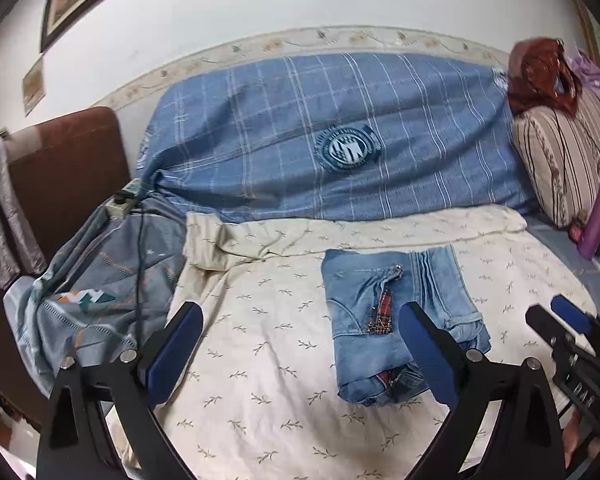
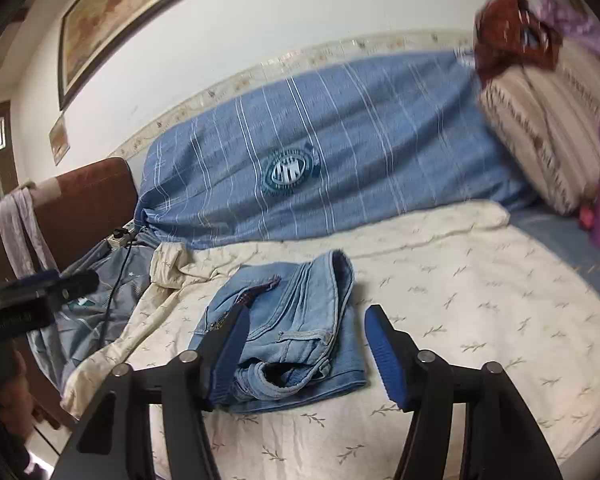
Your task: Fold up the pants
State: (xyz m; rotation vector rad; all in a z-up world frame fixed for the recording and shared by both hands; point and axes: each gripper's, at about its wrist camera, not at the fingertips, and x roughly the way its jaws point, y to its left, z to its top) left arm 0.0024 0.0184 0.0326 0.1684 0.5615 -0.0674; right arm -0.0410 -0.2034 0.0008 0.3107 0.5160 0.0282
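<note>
We hold the left gripper point(image 1: 300, 344) and right gripper point(image 2: 306, 356) with jaws spread and empty, since the pants point(image 1: 384, 320) lie folded mid-bed.

We've got the folded jeans point(image 1: 396, 320) lying on the sheet point(image 1: 260, 360) mid-bed, with the big checked bolster point(image 1: 320, 136) behind them along the wall. Left of the sheet there's a crumpled quilt point(image 1: 92, 300) with a power strip point(image 1: 124, 200) behind it, and off to the right a striped pillow point(image 1: 564, 160) with a bottle point(image 1: 598, 216) standing in front of it.
</note>
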